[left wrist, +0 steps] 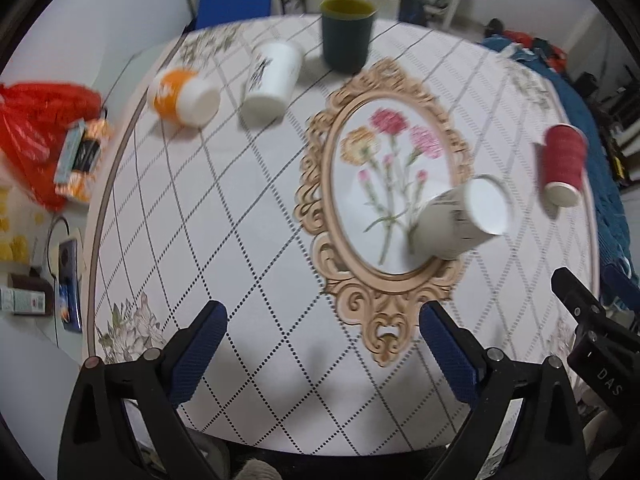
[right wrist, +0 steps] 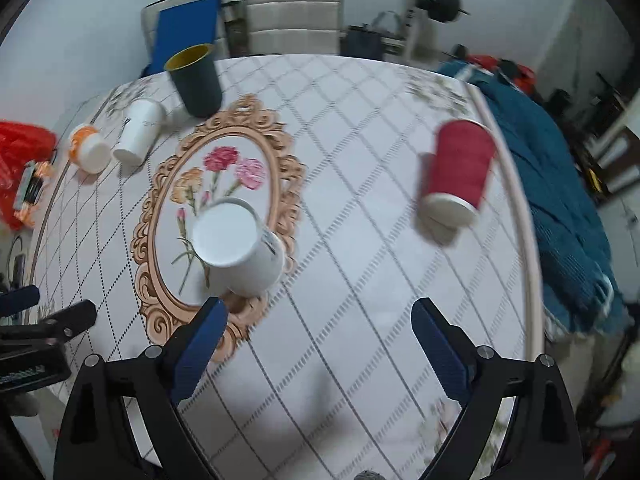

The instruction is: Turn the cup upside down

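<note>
A dark cup with a yellow inside stands upright, mouth up, at the far side of the table; it also shows in the right wrist view. A white mug stands upside down on the flower medallion. A red paper cup, a white paper cup and an orange cup also stand bottom up. My left gripper is open and empty above the near table. My right gripper is open and empty just short of the white mug.
The round table has a diamond-pattern cloth. A red plastic bag and small boxes lie off its left edge. A blue cloth drapes at the right. Chairs stand behind the table. The other gripper shows at each view's edge.
</note>
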A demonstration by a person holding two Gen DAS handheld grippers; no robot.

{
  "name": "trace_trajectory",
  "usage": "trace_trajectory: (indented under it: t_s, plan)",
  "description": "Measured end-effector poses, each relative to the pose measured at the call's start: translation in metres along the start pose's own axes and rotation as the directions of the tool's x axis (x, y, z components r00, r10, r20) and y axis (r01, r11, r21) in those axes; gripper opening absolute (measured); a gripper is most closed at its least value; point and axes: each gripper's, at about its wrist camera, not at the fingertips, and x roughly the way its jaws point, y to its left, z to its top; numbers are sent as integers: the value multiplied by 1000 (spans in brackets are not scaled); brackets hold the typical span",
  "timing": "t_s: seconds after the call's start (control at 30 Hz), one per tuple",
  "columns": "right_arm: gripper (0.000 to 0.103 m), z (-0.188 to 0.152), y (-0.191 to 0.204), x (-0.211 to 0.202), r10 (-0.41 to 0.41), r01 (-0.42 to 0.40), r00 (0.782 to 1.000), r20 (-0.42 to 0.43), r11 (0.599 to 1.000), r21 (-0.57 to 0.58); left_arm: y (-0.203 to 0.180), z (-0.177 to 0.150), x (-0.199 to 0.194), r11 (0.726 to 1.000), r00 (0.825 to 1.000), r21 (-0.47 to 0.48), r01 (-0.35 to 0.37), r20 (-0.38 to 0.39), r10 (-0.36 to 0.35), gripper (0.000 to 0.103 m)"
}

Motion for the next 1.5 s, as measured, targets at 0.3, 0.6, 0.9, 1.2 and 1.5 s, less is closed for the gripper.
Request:
trace_trajectory:
  t_s: [0.3,0.6,0.9,1.2,1.5]
  plan:
    - [95,-21,-30,-78,-63,57,996,70,995,88,-28,-19,-68,998,993,55,-10,115,3,98]
    - [95,-43,-40,-170,-34,28,993,109,998,62,-38,-50,-152,1000,981,26,1,194,-6,98]
    - [95,-64,-51,-273,6,-14,981,192,999,38,-43,-83,-227,1000,964,19,18,264,-23,98]
    - [95,-75,-52,-345,14,-21,969,247,999,26,-43,-98,-274,1000,956,15,25,291,-28,98]
    - [95,-79,-48,-372,23,-28,969,245,1000,14,-41,-105,-290,1000,959,17,23,284,-27,98]
